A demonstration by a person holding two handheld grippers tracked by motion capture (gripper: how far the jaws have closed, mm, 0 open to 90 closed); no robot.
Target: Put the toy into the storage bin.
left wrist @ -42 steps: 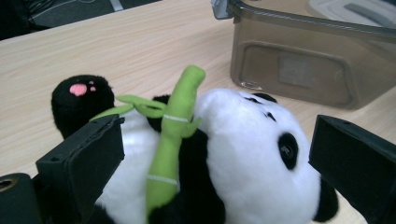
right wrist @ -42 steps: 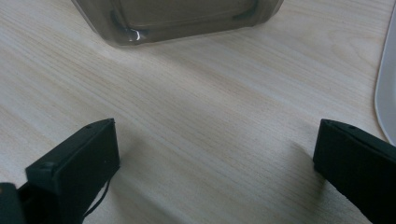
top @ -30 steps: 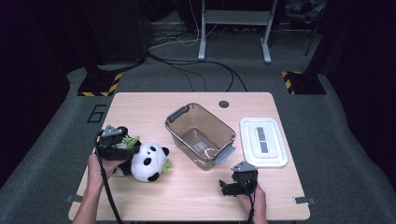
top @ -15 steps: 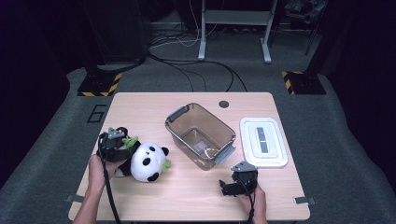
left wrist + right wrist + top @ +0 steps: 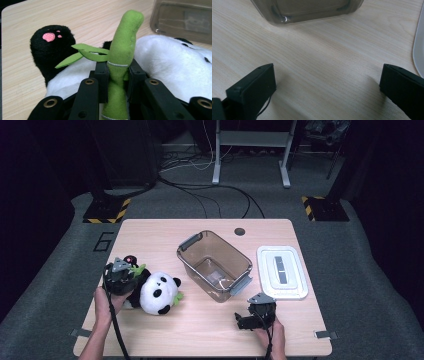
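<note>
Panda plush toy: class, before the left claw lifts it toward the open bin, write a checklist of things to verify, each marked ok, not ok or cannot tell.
1. Left claw shut on the green bamboo stalk of the panda plush toy; its jaws have just been closing: ok.
2. Grip strong enough to carry the whole toy by the stalk: cannot tell.
3. Clear plastic bin open, its white lid lying beside it: ok.
4. Bin has room for the toy: ok; a small item lies on the bin floor.
5. Right claw open, holding nothing, out of the path: ok.
</note>
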